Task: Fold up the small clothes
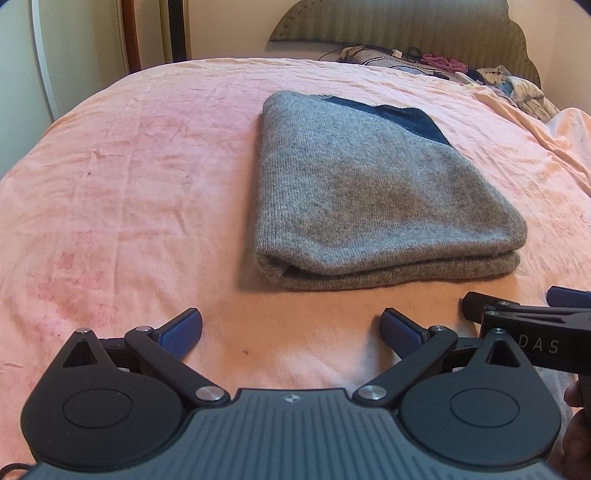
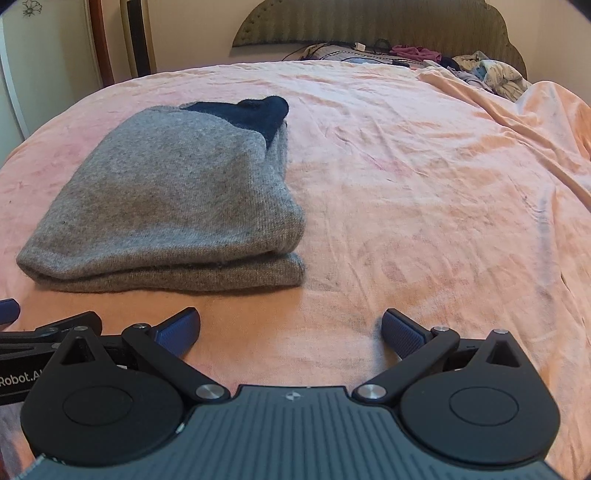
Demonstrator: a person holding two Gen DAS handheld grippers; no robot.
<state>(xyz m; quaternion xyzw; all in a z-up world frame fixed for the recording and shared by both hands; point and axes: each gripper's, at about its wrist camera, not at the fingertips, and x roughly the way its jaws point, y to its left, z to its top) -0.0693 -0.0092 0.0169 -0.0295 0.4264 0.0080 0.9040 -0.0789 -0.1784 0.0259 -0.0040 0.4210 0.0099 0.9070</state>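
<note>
The grey knit garment (image 1: 373, 199) is lying folded in a thick stack on the pink bedsheet (image 1: 129, 166), just ahead of both grippers. The left gripper (image 1: 291, 330) and right gripper (image 2: 291, 330) are both hovering spread wide, pinching nothing. It is looking soft, limp and light, so the layered near edge is probably offering the surest hold.

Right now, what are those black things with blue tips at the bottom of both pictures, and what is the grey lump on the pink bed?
Those are two grabbing tools that a person holds, one in each hand. Each has a camera looking out along its two fingers, so each picture comes from one tool. The left gripper and the right gripper both stand open and hold nothing. The blue tips are soft pads for pinching cloth. The grey lump is a knitted grey sweater, already folded, with a dark blue part at its far end. It lies on a pink bedsheet. More clothes are piled by the headboard.
</note>
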